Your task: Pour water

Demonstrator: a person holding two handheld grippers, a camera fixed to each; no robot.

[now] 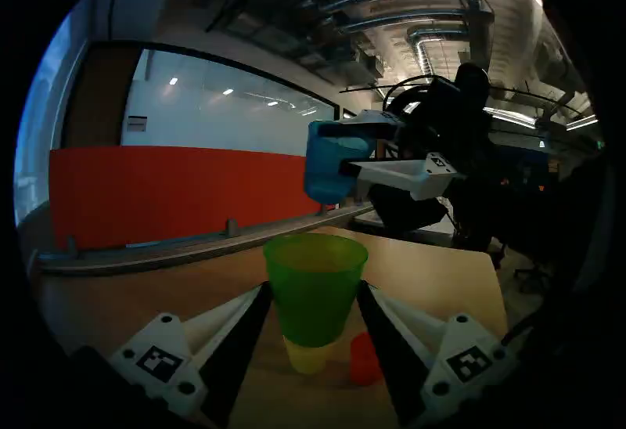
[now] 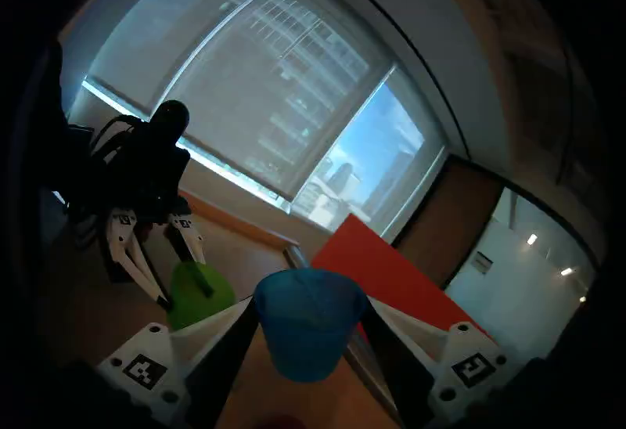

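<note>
No word, number or brand is coming through legibly in either view. The left gripper is carrying two black-and-white square coded tags on the white bodies of its fingers. They are sitting at 7 and 5 o'clock of the translucent green plastic cup between its jaws, and they are showing block patterns, not letters. The right gripper is wearing the same kind of tags at 7 and 5 o'clock of the translucent blue plastic cup. A small white paper notice is hanging on the glass wall at 10 o'clock in the left gripper view, its print being too small to read.
</note>
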